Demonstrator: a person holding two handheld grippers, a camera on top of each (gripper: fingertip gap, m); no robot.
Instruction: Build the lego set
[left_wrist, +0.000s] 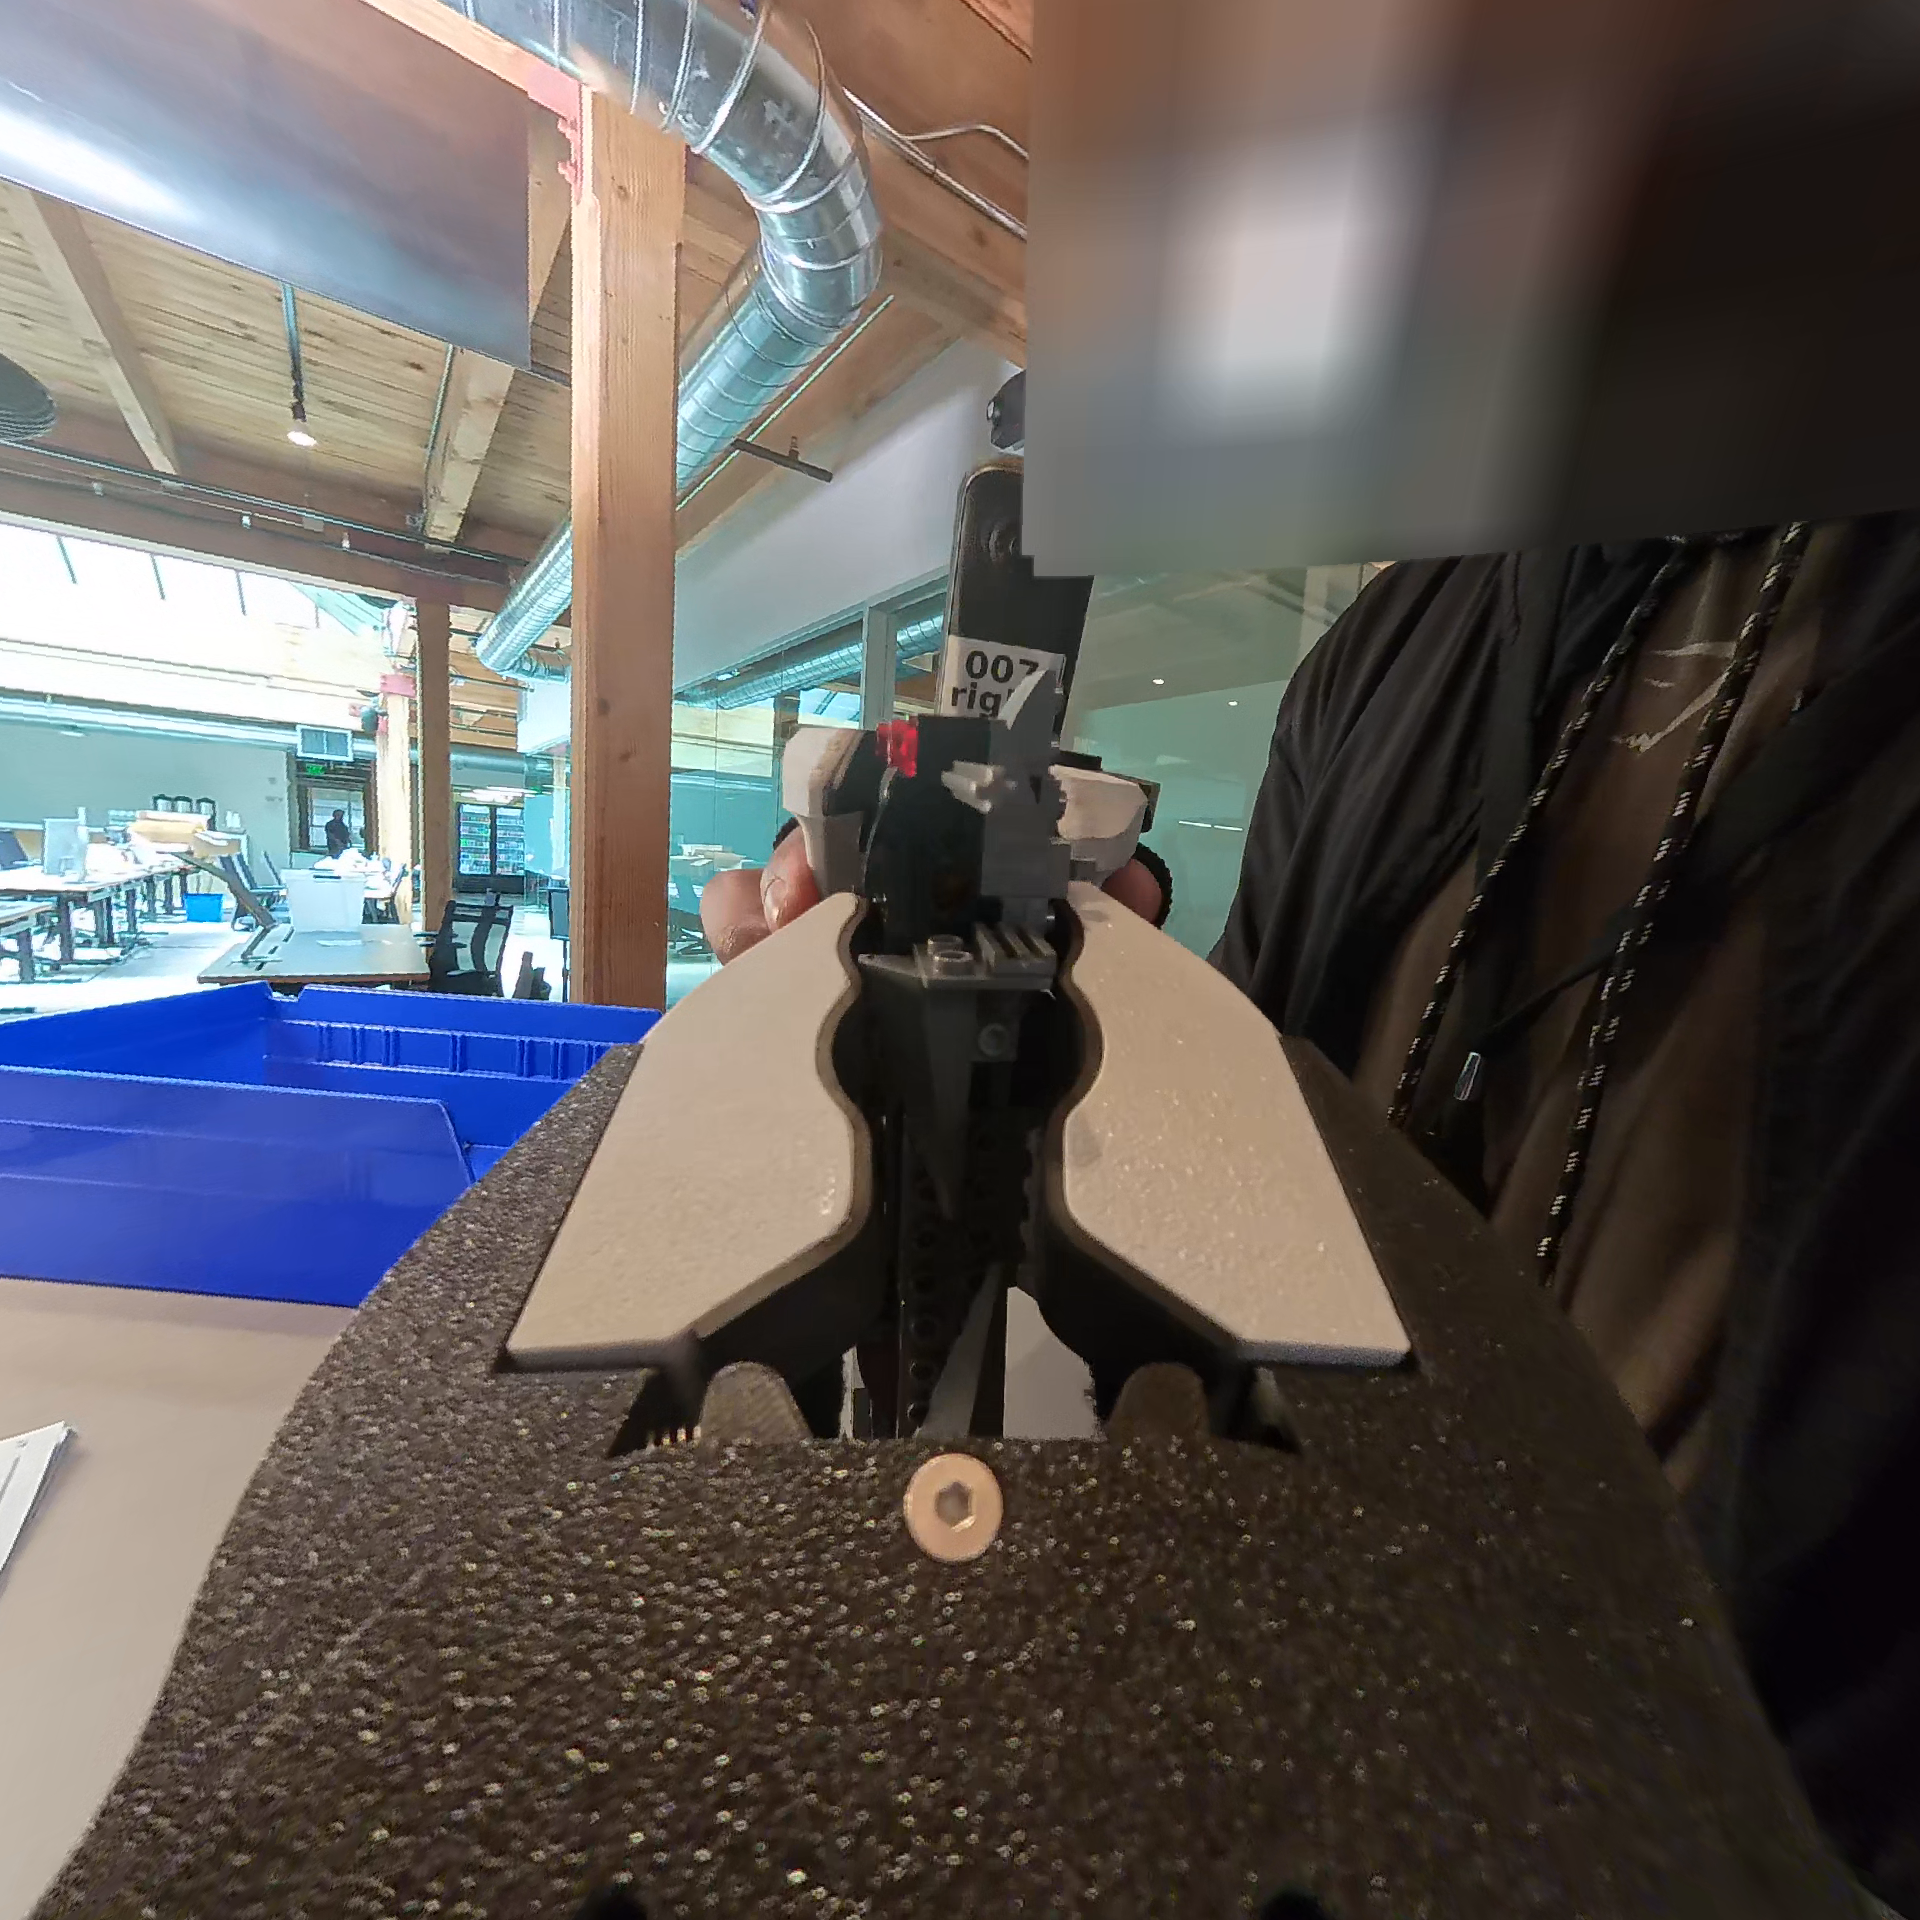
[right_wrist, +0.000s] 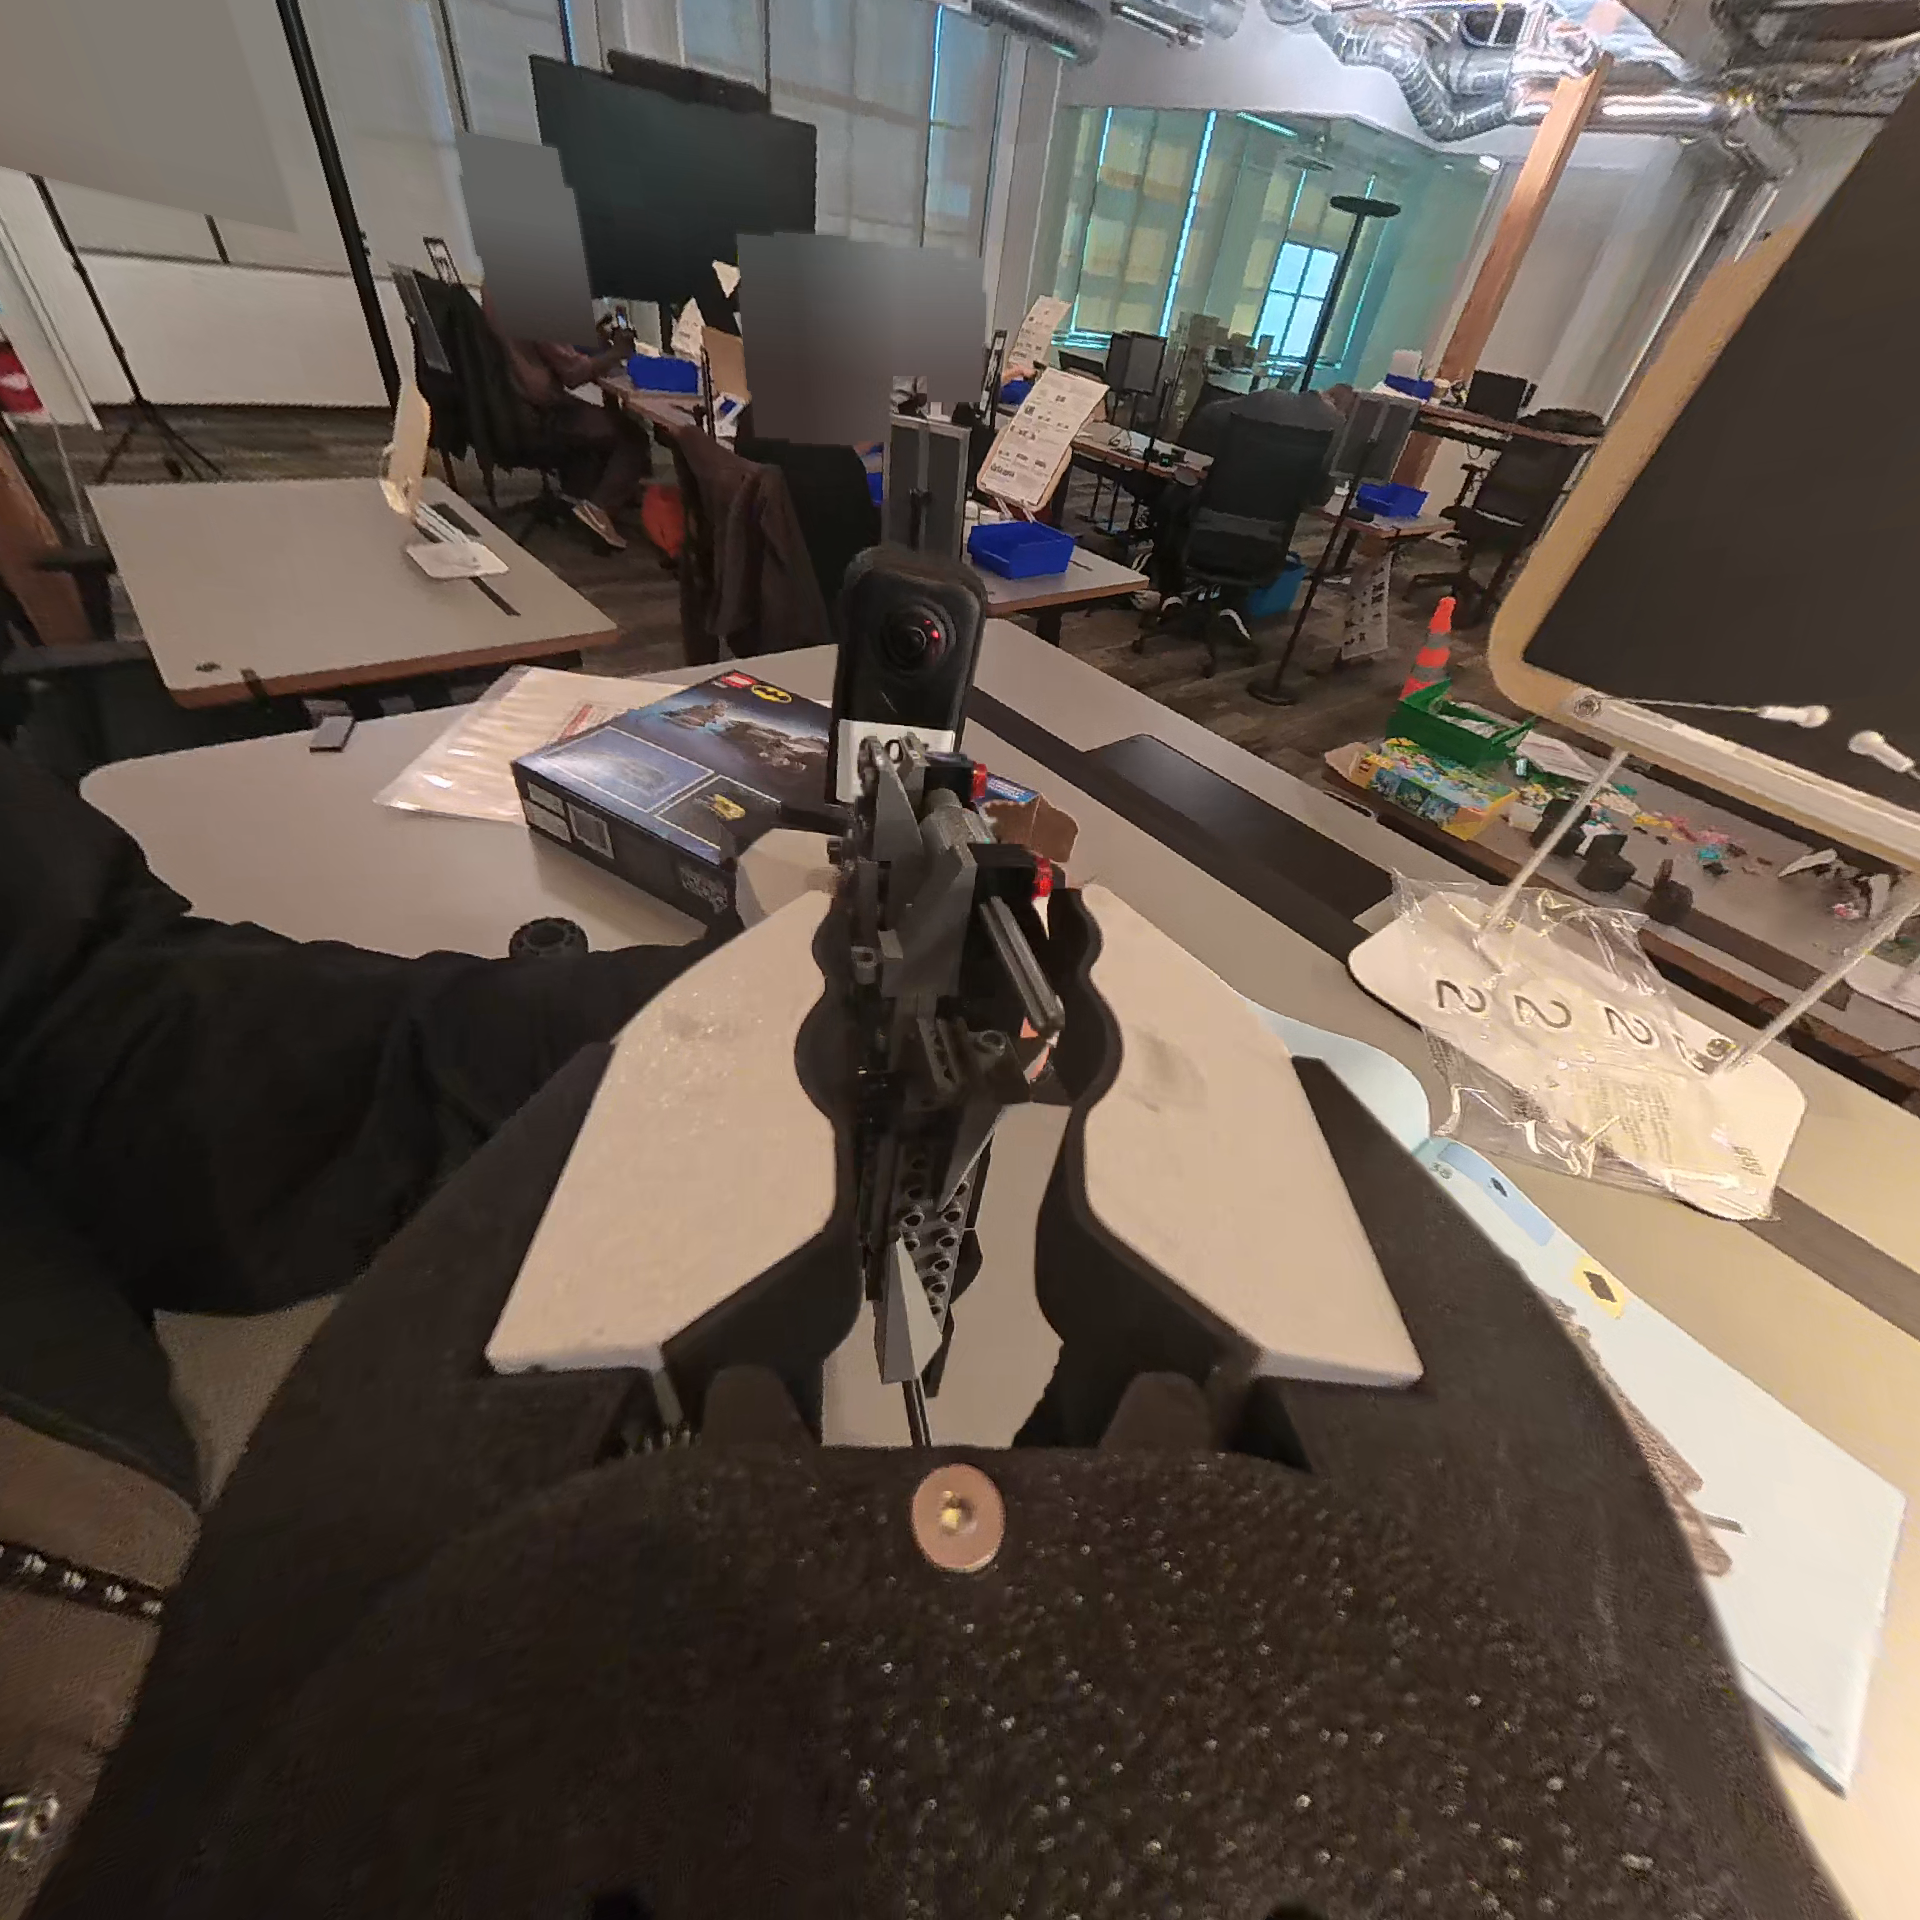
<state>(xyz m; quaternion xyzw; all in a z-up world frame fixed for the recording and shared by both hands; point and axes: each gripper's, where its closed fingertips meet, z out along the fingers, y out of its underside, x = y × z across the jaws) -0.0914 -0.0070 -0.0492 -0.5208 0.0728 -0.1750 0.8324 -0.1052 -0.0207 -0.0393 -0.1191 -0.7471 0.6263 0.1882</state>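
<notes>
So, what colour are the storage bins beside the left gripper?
Blue bins, clearest in the left wrist view.

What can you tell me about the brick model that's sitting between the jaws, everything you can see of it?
The brick model is a long, narrow build of dark grey and black plastic bricks, with studded plates, sloped wedge pieces, a pointed grey tip and small red translucent studs. It is held off the table, one end between the right gripper's jaws, the other between the left gripper's.

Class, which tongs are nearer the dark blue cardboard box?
Left. The left tongs hang right beside the dark blue cardboard box; the right tongs sit farther back from it.
</notes>
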